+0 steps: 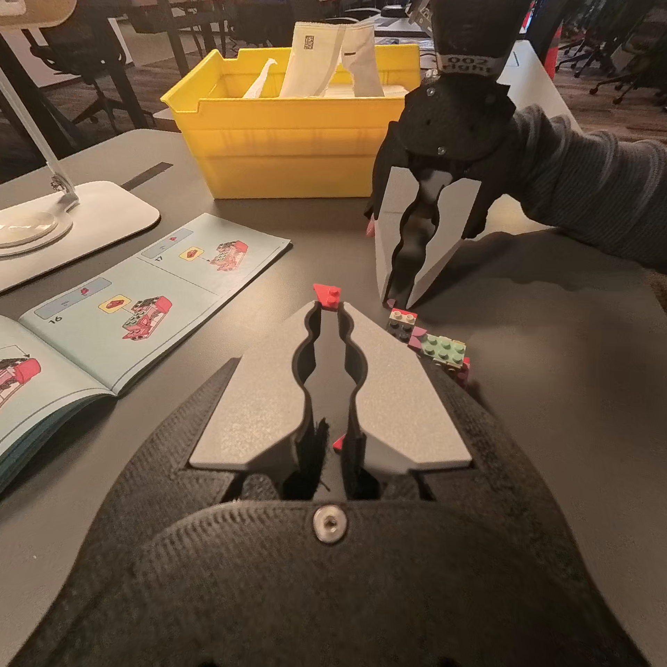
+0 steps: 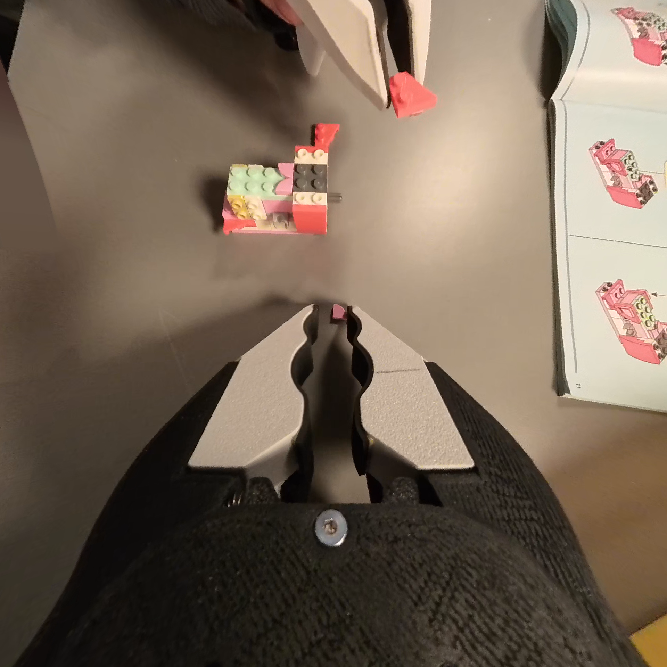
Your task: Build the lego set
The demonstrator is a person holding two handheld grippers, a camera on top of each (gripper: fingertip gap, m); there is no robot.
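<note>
The left gripper [image 1: 328,306] pinches a red wedge plate [image 1: 327,296] at its tips, not yet joined to the part-built brick model [image 2: 278,191] just beside; the right gripper [image 2: 332,312] stands spread, a small pink piece [image 2: 338,312] against one finger, ungripped

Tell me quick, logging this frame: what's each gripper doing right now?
Left gripper: closed on a small red brick, pinched at the fingertips.
Right gripper: open; a small purple piece sits between its fingers against one side, not clamped.
</note>
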